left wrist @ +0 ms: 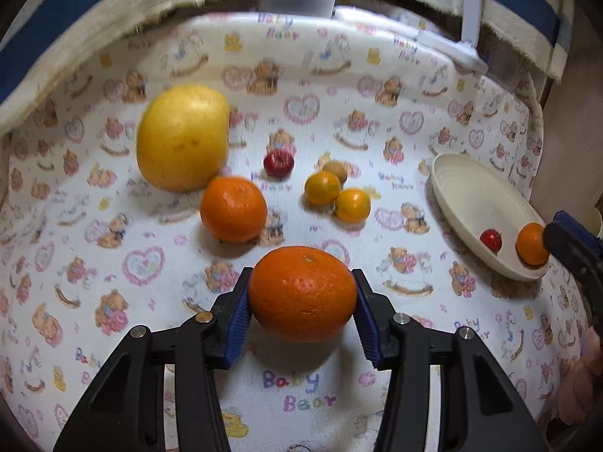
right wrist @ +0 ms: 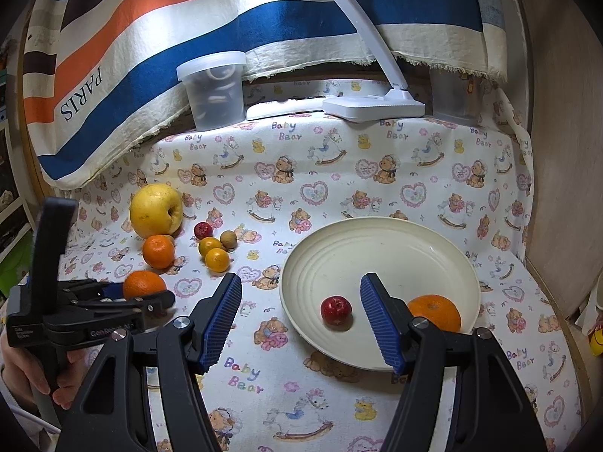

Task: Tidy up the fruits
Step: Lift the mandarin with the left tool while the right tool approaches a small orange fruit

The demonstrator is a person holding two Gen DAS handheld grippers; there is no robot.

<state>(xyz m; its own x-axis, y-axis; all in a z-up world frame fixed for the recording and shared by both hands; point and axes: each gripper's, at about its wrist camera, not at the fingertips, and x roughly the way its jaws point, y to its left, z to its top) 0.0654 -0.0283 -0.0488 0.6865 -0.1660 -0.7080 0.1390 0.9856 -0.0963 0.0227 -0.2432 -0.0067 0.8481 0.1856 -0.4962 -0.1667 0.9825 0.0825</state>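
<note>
The left tongs [left wrist: 301,310] are clamped on a large orange [left wrist: 302,293], their blue pads [left wrist: 237,324] pressed against its two sides just above the bench [left wrist: 113,263], which wears a teddy-bear print cloth. Ahead of these tongs and a little left lies a second orange [left wrist: 233,209], touching a big yellow apple-like fruit [left wrist: 183,137] beyond it. Farther ahead sits a small red fruit [left wrist: 278,164], and to its right two small yellow-orange citrus [left wrist: 322,187] touch each other, with a small brownish fruit [left wrist: 335,170] just behind them.

The right tongs [right wrist: 301,318] stand wide with nothing between the pads. They hang over the near left rim of a cream plate [right wrist: 377,241]. In the plate, a small red fruit [right wrist: 335,309] shows between the fingers, and a mandarin [right wrist: 435,310] lies just beyond the right finger [right wrist: 382,322]. Well ahead stand a lidded plastic tub [right wrist: 215,90] and a white desk lamp [right wrist: 373,107].
</note>
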